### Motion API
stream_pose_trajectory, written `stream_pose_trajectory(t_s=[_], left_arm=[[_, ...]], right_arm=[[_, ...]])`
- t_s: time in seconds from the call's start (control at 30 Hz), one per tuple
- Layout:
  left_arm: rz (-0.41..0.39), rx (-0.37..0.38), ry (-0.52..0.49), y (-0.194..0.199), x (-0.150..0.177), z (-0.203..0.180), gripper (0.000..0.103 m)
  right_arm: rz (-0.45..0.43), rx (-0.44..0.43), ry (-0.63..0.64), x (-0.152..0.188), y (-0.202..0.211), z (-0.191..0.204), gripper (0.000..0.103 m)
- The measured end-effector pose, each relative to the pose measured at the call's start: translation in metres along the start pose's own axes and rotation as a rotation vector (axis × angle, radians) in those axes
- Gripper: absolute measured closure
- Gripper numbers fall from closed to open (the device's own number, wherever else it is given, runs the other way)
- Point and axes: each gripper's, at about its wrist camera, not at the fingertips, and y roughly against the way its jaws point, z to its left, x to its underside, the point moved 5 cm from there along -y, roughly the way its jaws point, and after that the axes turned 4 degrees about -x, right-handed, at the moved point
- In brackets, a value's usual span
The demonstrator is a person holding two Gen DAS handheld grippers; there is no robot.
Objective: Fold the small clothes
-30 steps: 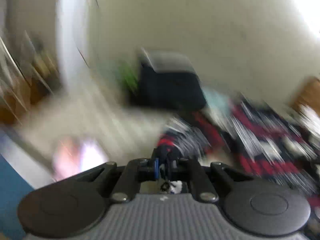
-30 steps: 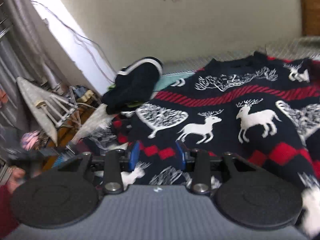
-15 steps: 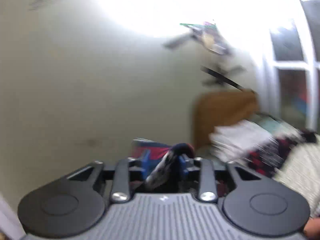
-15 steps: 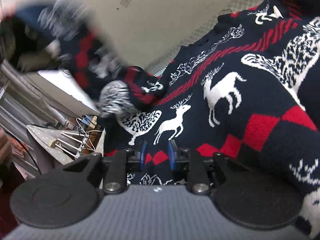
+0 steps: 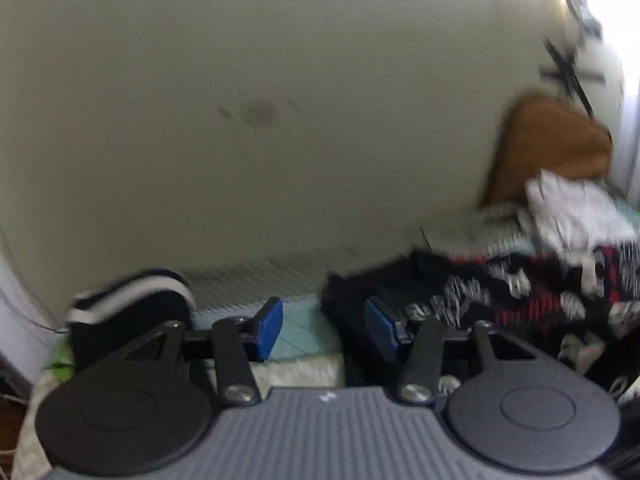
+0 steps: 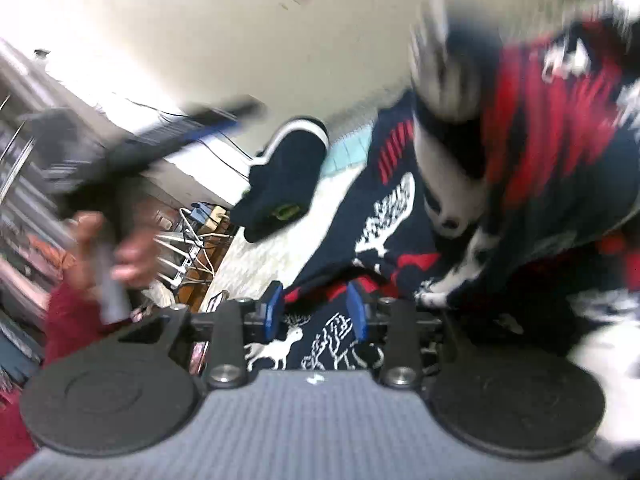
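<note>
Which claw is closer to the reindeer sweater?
The right claw. It sits right over the reindeer sweater, blue pads straddling a fold but not squeezed shut. The left claw is open with nothing in it; the sweater lies just off to its right.

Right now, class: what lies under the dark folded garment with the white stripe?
Under the striped dark garment a green scrap peeks out, and a pale speckled cover lies below. Anything further beneath is covered.

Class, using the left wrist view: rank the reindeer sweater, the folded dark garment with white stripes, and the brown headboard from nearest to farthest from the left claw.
1. Reindeer sweater, beside the right finger of the left claw.
2. Folded dark garment, off to the left, slightly farther.
3. Brown headboard, far right, against the wall.
</note>
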Motion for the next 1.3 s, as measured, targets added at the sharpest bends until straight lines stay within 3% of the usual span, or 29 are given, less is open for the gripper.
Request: stream_pose_trajectory(t_s=[0.1, 0.17, 0.23, 0.27, 0.3, 0.37, 0.47, 0.6, 0.67, 0.77, 0.87, 0.97, 1.0, 1.03, 1.07, 1.1, 1.13, 1.2, 1.3], left_arm=[[0.058, 0.052, -0.033, -0.030, 0.010, -0.016, 0.051], [0.089, 0.078, -0.075, -0.051, 0.018, -0.024, 0.042], [0.138, 0.060, -0.101, -0.073, 0.025, -0.032, 0.042], [0.168, 0.067, -0.099, -0.083, 0.028, -0.036, 0.055], [0.191, 0.088, -0.095, -0.093, 0.032, -0.039, 0.086], [0.199, 0.105, -0.075, -0.095, 0.036, -0.032, 0.089], [0.146, 0.120, -0.043, -0.077, 0.034, -0.011, 0.090], [0.064, 0.067, 0.056, -0.046, 0.031, 0.052, 0.091], [0.067, 0.082, 0.141, -0.042, 0.034, 0.083, 0.090], [0.138, 0.099, 0.226, -0.056, 0.047, 0.103, 0.089], [0.201, 0.065, 0.211, -0.073, 0.062, 0.094, 0.089], [0.208, 0.047, 0.210, -0.079, 0.069, 0.087, 0.088], [0.203, 0.045, 0.213, -0.079, 0.067, 0.087, 0.088], [0.199, 0.048, 0.219, -0.079, 0.065, 0.087, 0.088], [0.191, 0.056, 0.231, -0.076, 0.062, 0.089, 0.089], [0.180, 0.065, 0.241, -0.075, 0.057, 0.089, 0.090], [0.166, 0.076, 0.252, -0.075, 0.055, 0.089, 0.090], [0.117, 0.107, 0.280, -0.062, 0.045, 0.097, 0.090], [0.055, 0.133, 0.339, -0.053, 0.036, 0.108, 0.091]], right_arm=[[-0.056, 0.054, 0.070, -0.005, 0.041, 0.006, 0.056], [-0.112, 0.115, 0.104, -0.011, 0.067, 0.005, 0.055], [-0.170, 0.176, 0.135, -0.017, 0.086, 0.001, 0.053], [-0.193, 0.199, 0.136, -0.019, 0.091, -0.001, 0.049], [-0.205, 0.216, 0.134, -0.021, 0.093, -0.004, 0.046], [-0.202, 0.279, 0.160, -0.024, 0.088, -0.009, 0.028], [-0.197, 0.409, 0.283, -0.027, 0.077, -0.012, 0.027], [-0.268, 0.390, 0.366, -0.041, 0.080, -0.003, 0.029], [-0.299, 0.400, 0.420, -0.049, 0.078, 0.005, 0.028], [-0.239, 0.363, 0.428, -0.057, 0.051, 0.008, 0.028], [-0.106, 0.318, 0.466, -0.058, 0.009, 0.009, 0.028], [0.035, 0.393, 0.461, -0.058, -0.044, -0.010, 0.028], [0.082, 0.410, 0.438, -0.058, -0.058, -0.021, 0.029], [0.130, 0.410, 0.404, -0.056, -0.071, -0.033, 0.038], [0.165, 0.397, 0.372, -0.055, -0.080, -0.042, 0.072], [0.180, 0.373, 0.353, -0.057, -0.085, -0.046, 0.089], [0.167, 0.343, 0.333, -0.064, -0.084, -0.045, 0.092], [0.002, 0.324, 0.347, -0.093, -0.063, -0.030, 0.092], [-0.341, 0.264, 0.348, -0.144, 0.002, -0.010, 0.092]])
